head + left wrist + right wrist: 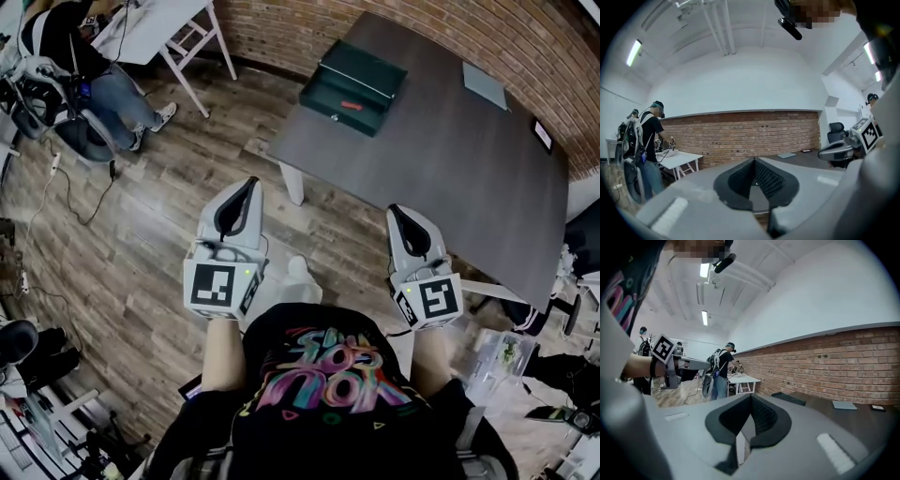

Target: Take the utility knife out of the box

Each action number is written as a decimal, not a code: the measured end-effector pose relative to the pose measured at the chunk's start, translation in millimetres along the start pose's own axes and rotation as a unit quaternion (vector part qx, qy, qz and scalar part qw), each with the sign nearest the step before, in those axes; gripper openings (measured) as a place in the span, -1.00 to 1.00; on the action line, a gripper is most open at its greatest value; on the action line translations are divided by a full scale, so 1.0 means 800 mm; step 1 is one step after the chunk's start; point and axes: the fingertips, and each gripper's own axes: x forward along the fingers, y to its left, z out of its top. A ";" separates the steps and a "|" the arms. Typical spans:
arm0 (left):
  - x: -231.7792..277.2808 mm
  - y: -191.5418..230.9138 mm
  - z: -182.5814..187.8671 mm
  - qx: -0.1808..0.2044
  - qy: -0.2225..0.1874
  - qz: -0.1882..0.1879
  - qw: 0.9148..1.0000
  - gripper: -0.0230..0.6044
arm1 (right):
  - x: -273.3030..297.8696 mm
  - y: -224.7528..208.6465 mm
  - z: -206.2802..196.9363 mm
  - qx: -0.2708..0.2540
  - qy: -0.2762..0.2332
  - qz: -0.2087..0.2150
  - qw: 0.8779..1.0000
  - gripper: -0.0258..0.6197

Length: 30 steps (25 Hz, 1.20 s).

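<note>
A dark green box [352,86] stands open on the far left corner of the dark table [450,159]. Inside it lies a small red utility knife [352,105]. Both grippers hang over the wooden floor, short of the table's near edge and well away from the box. My left gripper [251,182] has its jaws together and holds nothing; its own view shows the pads meeting [753,162]. My right gripper [396,210] is likewise shut and empty [750,397]. From the right gripper view the box [788,398] appears low on the table by the brick wall.
A grey flat pad [485,84] and a small dark device [542,134] lie on the table's far side. The table's white leg [292,183] stands ahead of the left gripper. A person [89,66] works at a white table [159,28] at the far left; cables trail on the floor [66,187].
</note>
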 end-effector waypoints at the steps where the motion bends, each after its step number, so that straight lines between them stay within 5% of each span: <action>1: 0.009 0.010 0.001 0.000 0.000 -0.002 1.000 -0.93 | 0.014 -0.001 0.003 -0.001 -0.001 -0.001 1.000 -0.92; 17: 0.092 0.067 -0.037 -0.030 0.035 -0.047 0.998 -0.93 | 0.114 -0.013 -0.018 0.030 0.051 -0.031 0.998 -0.92; 30: 0.215 0.085 -0.026 -0.021 0.031 -0.062 0.997 -0.93 | 0.195 -0.096 -0.030 0.045 0.049 -0.038 0.997 -0.92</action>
